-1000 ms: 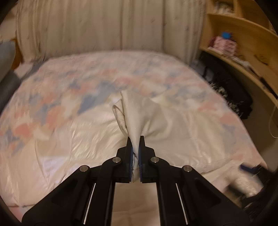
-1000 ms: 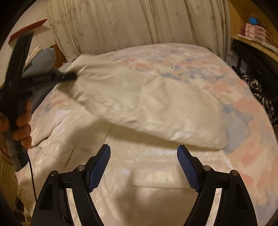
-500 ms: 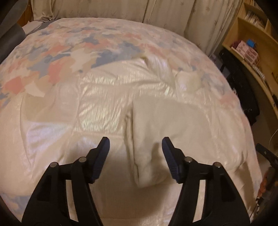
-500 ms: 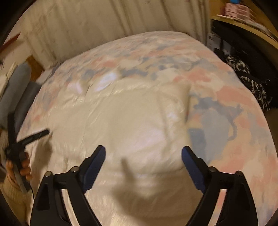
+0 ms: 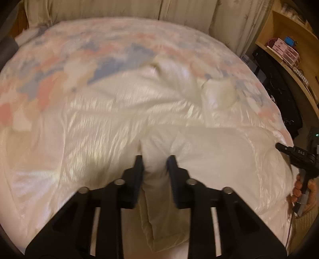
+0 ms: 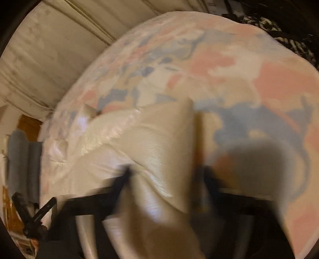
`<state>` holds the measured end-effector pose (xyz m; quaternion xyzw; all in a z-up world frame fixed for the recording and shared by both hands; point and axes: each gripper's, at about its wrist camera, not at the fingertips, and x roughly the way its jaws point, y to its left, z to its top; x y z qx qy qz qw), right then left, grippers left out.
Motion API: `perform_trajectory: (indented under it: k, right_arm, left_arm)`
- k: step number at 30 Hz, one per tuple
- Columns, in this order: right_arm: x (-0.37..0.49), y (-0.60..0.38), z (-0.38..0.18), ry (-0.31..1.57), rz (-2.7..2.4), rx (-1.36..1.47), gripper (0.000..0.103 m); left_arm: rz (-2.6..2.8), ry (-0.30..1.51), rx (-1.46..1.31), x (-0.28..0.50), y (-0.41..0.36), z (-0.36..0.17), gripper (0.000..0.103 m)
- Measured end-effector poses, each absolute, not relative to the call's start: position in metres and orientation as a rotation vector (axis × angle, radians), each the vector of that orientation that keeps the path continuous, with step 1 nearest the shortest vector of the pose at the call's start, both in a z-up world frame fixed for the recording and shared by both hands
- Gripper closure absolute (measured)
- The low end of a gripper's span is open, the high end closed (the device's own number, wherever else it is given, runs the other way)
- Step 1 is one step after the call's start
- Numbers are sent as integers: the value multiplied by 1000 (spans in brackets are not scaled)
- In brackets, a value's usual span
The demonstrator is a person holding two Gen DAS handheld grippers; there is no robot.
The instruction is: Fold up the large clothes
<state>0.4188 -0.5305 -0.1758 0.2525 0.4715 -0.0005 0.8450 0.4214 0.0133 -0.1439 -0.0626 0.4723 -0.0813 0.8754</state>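
Observation:
A large shiny cream padded garment [image 5: 111, 127] lies spread over the bed. A folded-over part [image 5: 219, 151] lies on its right half. My left gripper [image 5: 155, 162] has its fingers on either side of a thick fold of the garment, partly closed around it. In the blurred right wrist view the garment [image 6: 151, 143] bulges up between the wide-apart fingers of my right gripper [image 6: 166, 173], which is open. The right gripper also shows at the right edge of the left wrist view [image 5: 295, 155].
The bed has a pastel pink and blue patterned cover [image 5: 65, 79]. Curtains [image 5: 129, 10] hang behind it. A wooden shelf unit [image 5: 287, 49] with boxes and dark items [image 5: 279, 93] stands to the right. A grey object [image 6: 22, 157] is at the left.
My left gripper let go of the raised garment corner, opened, and now closes in around a thick fold lower down. My right gripper moved in over the garment's right edge, still open.

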Motion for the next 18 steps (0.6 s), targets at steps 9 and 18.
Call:
perform_trajectory:
  k: [9, 18]
  right_arm:
    - [408, -528, -176, 992, -178, 405, 50]
    - [375, -452, -92, 879, -147, 158, 47]
  left_arm:
    - [-136, 961, -35, 424, -13, -155, 83]
    - [-90, 827, 20, 387, -9, -99, 65]
